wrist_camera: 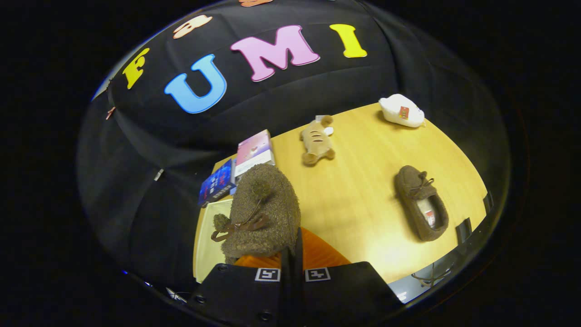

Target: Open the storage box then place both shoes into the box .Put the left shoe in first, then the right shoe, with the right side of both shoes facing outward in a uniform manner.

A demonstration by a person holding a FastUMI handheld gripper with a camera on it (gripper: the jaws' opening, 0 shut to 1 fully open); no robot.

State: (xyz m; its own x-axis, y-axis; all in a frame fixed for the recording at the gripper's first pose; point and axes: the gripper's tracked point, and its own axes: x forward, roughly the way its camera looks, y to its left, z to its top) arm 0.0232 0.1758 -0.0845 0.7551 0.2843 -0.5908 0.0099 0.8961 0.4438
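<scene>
My gripper [292,247] is shut on a brown fuzzy shoe [263,211], pinching its rim between both fingers. The shoe hangs in the air just ahead of the fingers, toe pointing away, its lace bow and pom-poms on top. Under it and to its left lies the pale storage box [206,240], partly hidden by the shoe; I cannot tell how far it is open. The second brown shoe [421,203] lies on the wooden table [358,204] off to the right, its opening facing up.
A tan plush toy [317,141] lies beyond the held shoe, and a white plush [402,111] sits at the table's far right corner. A pink box [254,152] and a blue box [218,182] stand behind the storage box, near the table's far left edge.
</scene>
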